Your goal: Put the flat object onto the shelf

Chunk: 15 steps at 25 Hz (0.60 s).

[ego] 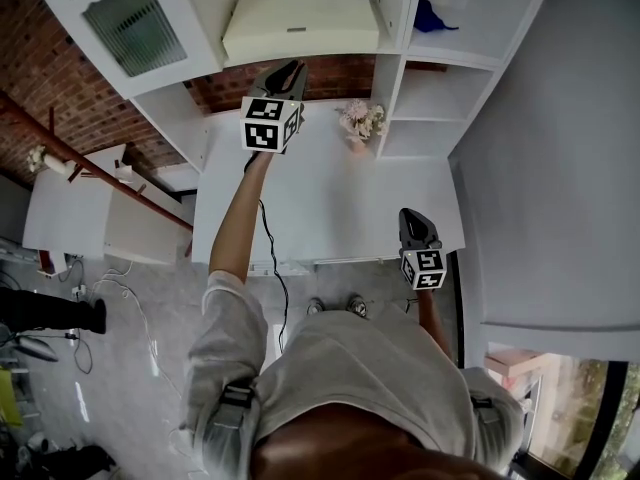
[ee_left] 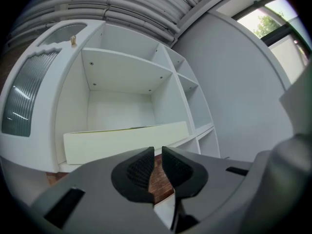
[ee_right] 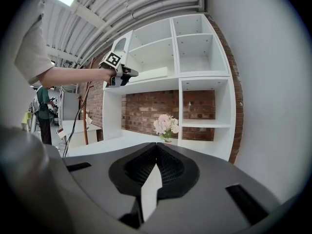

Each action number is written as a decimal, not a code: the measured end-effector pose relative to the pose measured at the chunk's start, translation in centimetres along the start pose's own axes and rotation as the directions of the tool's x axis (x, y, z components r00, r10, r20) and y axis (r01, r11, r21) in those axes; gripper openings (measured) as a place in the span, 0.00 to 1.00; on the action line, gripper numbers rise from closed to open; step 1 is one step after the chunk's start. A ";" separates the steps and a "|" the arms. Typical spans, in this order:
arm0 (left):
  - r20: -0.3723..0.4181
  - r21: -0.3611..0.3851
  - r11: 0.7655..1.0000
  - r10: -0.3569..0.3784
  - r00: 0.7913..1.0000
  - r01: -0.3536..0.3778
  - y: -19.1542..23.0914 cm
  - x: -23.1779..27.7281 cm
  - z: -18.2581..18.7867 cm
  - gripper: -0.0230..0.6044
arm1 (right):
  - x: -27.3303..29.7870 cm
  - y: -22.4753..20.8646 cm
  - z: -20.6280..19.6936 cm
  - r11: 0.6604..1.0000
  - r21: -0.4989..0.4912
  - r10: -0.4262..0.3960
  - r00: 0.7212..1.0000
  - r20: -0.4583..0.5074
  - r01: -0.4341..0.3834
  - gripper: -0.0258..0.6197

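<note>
- The white shelf unit point(ego: 395, 78) stands against a red brick wall, with a wide compartment on the left and narrower ones stacked on the right.
- The white tabletop point(ego: 320, 198) runs below the shelves. The person stands at its near edge.
- The flat object point(ego: 300, 23), a long cream box, lies on the board of the wide compartment. It sits lengthwise along the front edge and fills most of the width.
- The left gripper point(ego: 292, 71) is held up on an outstretched arm, just in front of the box and below its front edge, not touching it. Its jaws stand a narrow slit apart with nothing between them.
- The right gripper point(ego: 415, 218) hangs low at the tabletop's near right corner. Its jaws are together at the tips and hold nothing.
- A small vase of pale pink flowers point(ego: 360, 121) stands at the back of the tabletop, beside the foot of the right-hand compartments.
- A blue thing point(ego: 432, 15) lies in an upper right compartment; what it is cannot be told.
</note>
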<state>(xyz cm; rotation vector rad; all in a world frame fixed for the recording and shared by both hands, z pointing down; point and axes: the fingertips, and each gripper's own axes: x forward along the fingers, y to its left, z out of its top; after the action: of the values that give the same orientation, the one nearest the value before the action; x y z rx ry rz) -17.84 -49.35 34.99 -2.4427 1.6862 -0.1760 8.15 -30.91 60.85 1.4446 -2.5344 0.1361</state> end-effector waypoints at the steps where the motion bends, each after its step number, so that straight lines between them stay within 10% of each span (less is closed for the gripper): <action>1: -0.004 0.003 1.000 0.003 1.000 -0.003 -0.1 -0.6 -0.5 0.11 | 0.1 0.3 0.0 1.000 -0.002 0.007 1.000 0.000 -0.007 0.09; 15: -0.099 -0.016 0.999 0.034 0.994 -0.036 -2.2 -10.9 -11.3 0.06 | 2.2 4.6 0.8 0.990 -0.040 0.132 0.991 -0.003 -0.132 0.09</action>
<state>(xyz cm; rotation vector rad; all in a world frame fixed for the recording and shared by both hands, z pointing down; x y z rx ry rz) -21.87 -39.25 46.50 -2.4532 1.7762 -0.2837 2.98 -30.53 60.76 1.2614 -2.6165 0.1069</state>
